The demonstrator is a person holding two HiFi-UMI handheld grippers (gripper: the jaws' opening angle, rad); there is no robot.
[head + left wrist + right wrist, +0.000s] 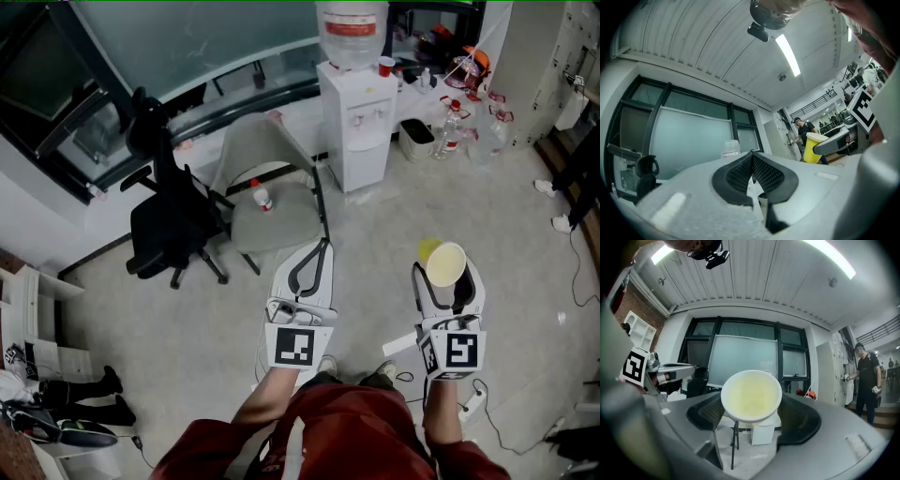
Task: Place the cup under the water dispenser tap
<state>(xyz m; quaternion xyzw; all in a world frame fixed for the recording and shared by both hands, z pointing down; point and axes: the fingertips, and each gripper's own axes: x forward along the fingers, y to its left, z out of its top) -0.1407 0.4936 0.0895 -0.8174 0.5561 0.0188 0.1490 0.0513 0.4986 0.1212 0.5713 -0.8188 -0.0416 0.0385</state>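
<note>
My right claw [448, 286] pinches the light, crushable yellow paper cup [751, 397] by its sides, well short of the water dispenser [361, 112].

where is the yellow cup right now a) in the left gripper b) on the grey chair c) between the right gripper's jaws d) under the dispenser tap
c: the yellow cup is gripped between the jaws of the right gripper, with the water dispenser standing well off across the floor.
</note>
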